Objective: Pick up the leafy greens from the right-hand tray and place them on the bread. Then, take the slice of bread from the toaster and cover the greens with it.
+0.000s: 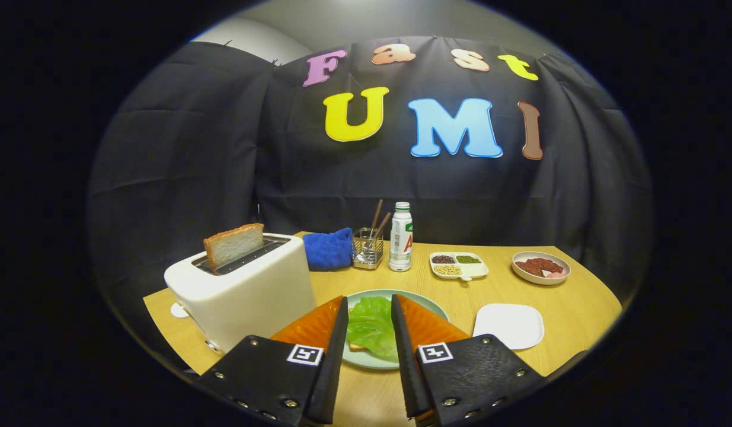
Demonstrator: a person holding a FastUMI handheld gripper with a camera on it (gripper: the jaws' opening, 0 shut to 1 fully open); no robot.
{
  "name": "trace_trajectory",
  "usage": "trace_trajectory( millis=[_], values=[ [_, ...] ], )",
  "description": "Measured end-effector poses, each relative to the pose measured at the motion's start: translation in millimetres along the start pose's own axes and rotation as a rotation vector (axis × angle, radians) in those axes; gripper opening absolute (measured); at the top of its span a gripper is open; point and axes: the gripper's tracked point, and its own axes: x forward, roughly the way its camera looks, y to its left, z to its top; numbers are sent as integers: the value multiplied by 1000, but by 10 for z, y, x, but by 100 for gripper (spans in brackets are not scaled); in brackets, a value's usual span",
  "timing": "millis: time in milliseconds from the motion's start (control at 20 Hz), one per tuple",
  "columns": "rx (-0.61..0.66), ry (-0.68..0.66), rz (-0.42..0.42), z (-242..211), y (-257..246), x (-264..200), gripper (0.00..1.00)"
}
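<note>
The leafy greens (370, 326) lie on a slice of bread (355, 346), of which just an edge shows under them, on a pale green plate (428, 307). My gripper (369, 298) hovers over the plate, open, with the greens showing in the gap between its fingers and neither finger pressing on them. To the left of the plate stands a white toaster (253, 296) with a slice of bread (234, 244) sticking up out of its slot. Right of the plate sits a white tray (509, 325) with nothing on it.
Along the back of the wooden table (579, 308) stand a blue cloth (329, 249), a wire holder with sticks (368, 249), a bottle (400, 237), a divided dish of beans (459, 265) and a bowl of meat (540, 267).
</note>
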Motion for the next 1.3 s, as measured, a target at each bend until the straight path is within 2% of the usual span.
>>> trace_trajectory(
  millis=[250,650,850,1100,1300],
  values=[
    [87,-2,121,128,571,97,44],
    [35,-43,193,274,1142,73,44],
    [1,-19,270,289,1543,81,44],
    [-13,0,265,291,1866,223,44],
    [22,30,223,320,1994,388,44]
  ],
)
